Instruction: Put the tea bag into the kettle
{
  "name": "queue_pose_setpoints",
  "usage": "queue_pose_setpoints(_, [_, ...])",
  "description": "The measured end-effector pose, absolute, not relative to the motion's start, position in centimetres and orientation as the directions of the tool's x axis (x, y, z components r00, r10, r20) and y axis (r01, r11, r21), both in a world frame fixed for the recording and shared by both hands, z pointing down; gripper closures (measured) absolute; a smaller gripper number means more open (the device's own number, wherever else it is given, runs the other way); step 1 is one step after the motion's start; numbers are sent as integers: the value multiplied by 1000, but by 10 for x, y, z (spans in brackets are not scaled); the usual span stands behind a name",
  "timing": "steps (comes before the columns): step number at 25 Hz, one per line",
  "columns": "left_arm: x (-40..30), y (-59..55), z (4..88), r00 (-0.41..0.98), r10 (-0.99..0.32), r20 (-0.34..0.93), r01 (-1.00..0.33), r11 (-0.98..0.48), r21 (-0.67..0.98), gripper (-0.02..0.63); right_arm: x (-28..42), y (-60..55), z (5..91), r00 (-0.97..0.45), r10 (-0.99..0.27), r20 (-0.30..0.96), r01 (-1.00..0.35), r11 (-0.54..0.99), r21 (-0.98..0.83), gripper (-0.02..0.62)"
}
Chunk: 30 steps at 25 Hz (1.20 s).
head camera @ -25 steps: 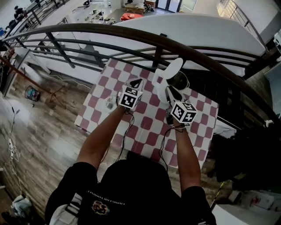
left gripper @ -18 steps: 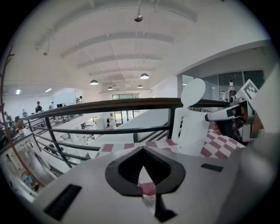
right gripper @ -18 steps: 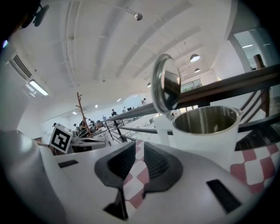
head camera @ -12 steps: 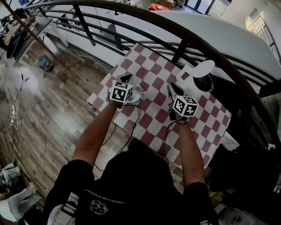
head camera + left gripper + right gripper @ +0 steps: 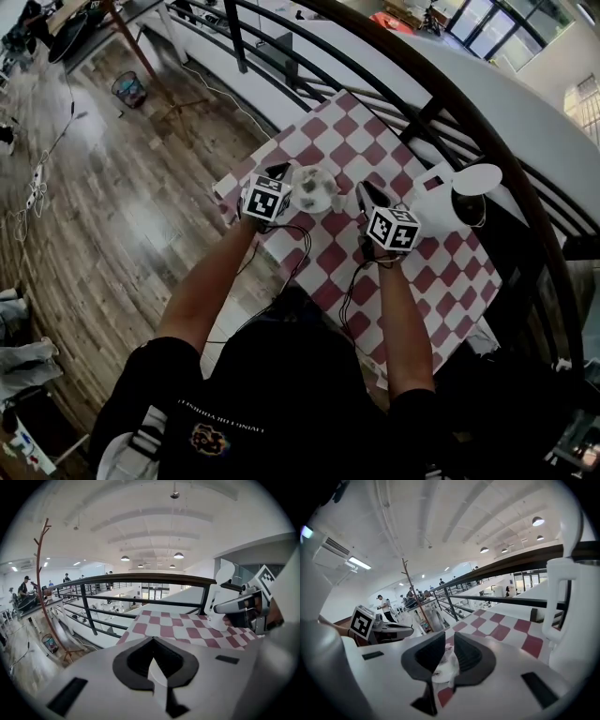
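Observation:
In the right gripper view a crumpled white tea bag (image 5: pixel 444 665) sits between the two dark pads of my right gripper (image 5: pixel 447 639), which is shut on it. The white kettle (image 5: pixel 570 616) stands close on the right with its handle towards me. In the head view its lid (image 5: pixel 478 178) is up, and the kettle (image 5: pixel 448 204) stands to the right of my right gripper (image 5: pixel 365 191). My left gripper (image 5: pixel 278 172) is near the table's left edge. Its pads meet in the left gripper view, and I see nothing between them (image 5: pixel 152 641).
A pale round translucent dish (image 5: pixel 314 188) lies on the red-and-white checked table (image 5: pixel 441 272) between the two grippers. A dark curved railing (image 5: pixel 487 122) runs close behind the table. The wooden floor (image 5: pixel 112 206) lies to the left of the table's edge.
Both grippers have moved left across the table, away from the kettle. The left gripper has passed from the right of the pale dish to its left. The head view has swung.

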<state>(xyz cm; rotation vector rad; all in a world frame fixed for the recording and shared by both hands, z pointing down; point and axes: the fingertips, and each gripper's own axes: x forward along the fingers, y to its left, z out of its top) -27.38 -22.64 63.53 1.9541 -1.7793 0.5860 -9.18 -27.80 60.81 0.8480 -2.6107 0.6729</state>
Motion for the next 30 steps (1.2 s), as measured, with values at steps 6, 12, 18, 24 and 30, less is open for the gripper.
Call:
queue_pose_setpoints(6, [-288, -212, 648, 61, -804, 592, -998, -43, 45, 607, -112, -264, 628, -788, -399, 469, -577, 743, -339, 534])
queue_pose_setpoints(12, [-291, -203, 660, 64, -789, 611, -998, -39, 54, 607, -112, -258, 642, -774, -387, 500, -585, 739, -333, 534])
queue_pose_setpoints(18, [-282, -205, 671, 74, -769, 635, -997, -50, 56, 607, -106, -257, 659, -750, -373, 546, -595, 741, -312, 534])
queue_pose_setpoints(24, [-276, -206, 679, 76, -755, 651, -997, -58, 48, 607, -101, -249, 681, -723, -358, 590, -605, 740, -293, 534])
queue_pose_setpoints(30, [-266, -206, 696, 88, -718, 691, -996, -63, 61, 607, -100, -235, 708, -685, -335, 647, -605, 756, -250, 534])
